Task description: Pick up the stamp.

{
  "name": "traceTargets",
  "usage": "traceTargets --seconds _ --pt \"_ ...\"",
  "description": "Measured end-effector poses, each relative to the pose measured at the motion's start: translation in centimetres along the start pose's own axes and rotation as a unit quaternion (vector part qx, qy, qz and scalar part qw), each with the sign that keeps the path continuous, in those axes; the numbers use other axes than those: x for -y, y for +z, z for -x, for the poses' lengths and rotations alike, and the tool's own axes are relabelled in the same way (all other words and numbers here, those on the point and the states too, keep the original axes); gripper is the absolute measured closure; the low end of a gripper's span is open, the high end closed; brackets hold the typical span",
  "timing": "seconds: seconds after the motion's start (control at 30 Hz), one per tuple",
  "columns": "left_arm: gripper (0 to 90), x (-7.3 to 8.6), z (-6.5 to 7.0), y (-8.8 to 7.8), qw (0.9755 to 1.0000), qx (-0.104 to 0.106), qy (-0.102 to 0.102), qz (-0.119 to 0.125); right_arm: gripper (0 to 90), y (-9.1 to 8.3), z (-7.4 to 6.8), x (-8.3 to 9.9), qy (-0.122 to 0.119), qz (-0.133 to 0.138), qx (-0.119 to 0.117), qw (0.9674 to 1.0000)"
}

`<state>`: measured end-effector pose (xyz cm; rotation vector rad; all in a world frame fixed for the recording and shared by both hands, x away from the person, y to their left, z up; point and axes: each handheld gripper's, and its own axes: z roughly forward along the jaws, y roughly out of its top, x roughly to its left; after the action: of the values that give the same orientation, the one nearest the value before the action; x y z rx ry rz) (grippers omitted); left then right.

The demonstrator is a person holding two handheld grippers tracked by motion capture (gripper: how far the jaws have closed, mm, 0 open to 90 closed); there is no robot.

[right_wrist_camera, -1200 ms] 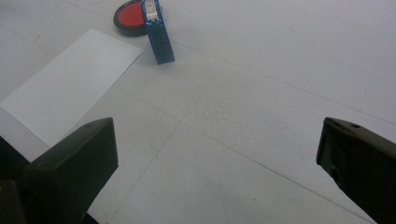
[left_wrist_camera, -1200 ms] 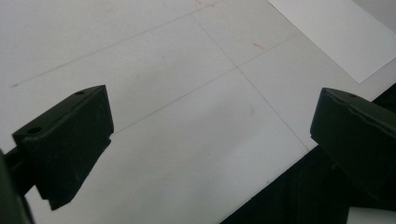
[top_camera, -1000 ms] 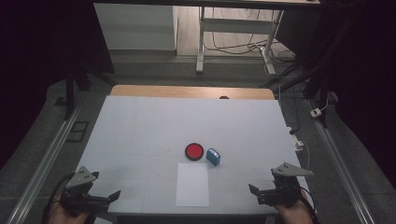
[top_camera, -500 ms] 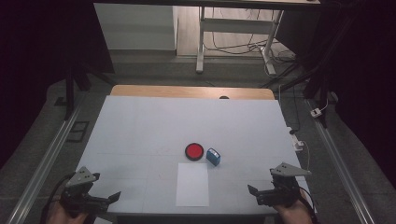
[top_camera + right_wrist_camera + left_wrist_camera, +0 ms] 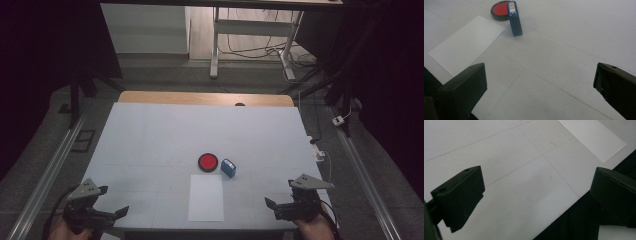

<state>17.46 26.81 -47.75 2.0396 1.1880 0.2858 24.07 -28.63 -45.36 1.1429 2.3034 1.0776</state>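
A round red ink pad (image 5: 208, 161) in a black case lies mid-table, with a small blue stamp block (image 5: 228, 167) just to its right. A white paper sheet (image 5: 206, 197) lies in front of them near the table's front edge. In the right gripper view the blue stamp (image 5: 514, 21) stands upright, overlapping the red pad (image 5: 502, 10) behind it, beyond the paper (image 5: 465, 45). My left gripper (image 5: 117, 212) hovers open at the front left corner. My right gripper (image 5: 271, 206) hovers open at the front right, empty. The left gripper view shows the paper's corner (image 5: 594, 138).
The white table top (image 5: 200, 130) has a wooden strip along its far edge. Metal rails run along both sides. A desk frame with cables stands on the floor beyond. A white plug and cable lie at the table's right side (image 5: 340, 120).
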Motion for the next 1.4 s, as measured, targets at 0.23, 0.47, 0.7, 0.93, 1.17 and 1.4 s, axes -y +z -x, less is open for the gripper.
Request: traceTargets --seconds 0.23,0.47,0.7,0.93,1.17,1.4 --pt "0.0 0.0 0.0 -0.1 0.9999 0.007 -0.003 0.014 0.0 0.0 -0.1 -0.2 -0.002 0.005 -0.005 1.0" --pt "0.0 0.0 0.1 0.0 0.9999 0.008 -0.003 0.011 0.0 0.2 -0.5 -0.6 -0.014 0.014 -0.012 0.9997" --pt "0.0 0.0 0.1 0.0 0.9999 0.006 -0.004 0.011 0.0 0.4 -0.7 -0.9 -0.025 0.013 -0.016 0.9995" --pt "0.1 0.1 0.2 0.0 0.9999 0.003 0.001 0.015 0.0 0.9 -1.0 -1.4 -0.038 0.023 -0.03 0.9986" --pt "0.3 0.0 0.4 0.1 0.9999 -0.006 0.009 0.011 0.0 1.8 -1.3 -2.0 -0.048 0.028 -0.052 0.9971" --pt "0.8 0.0 0.4 0.1 0.9999 0.002 0.009 0.01 0.0 2.3 -1.5 -2.4 -0.053 0.035 -0.062 0.9961"
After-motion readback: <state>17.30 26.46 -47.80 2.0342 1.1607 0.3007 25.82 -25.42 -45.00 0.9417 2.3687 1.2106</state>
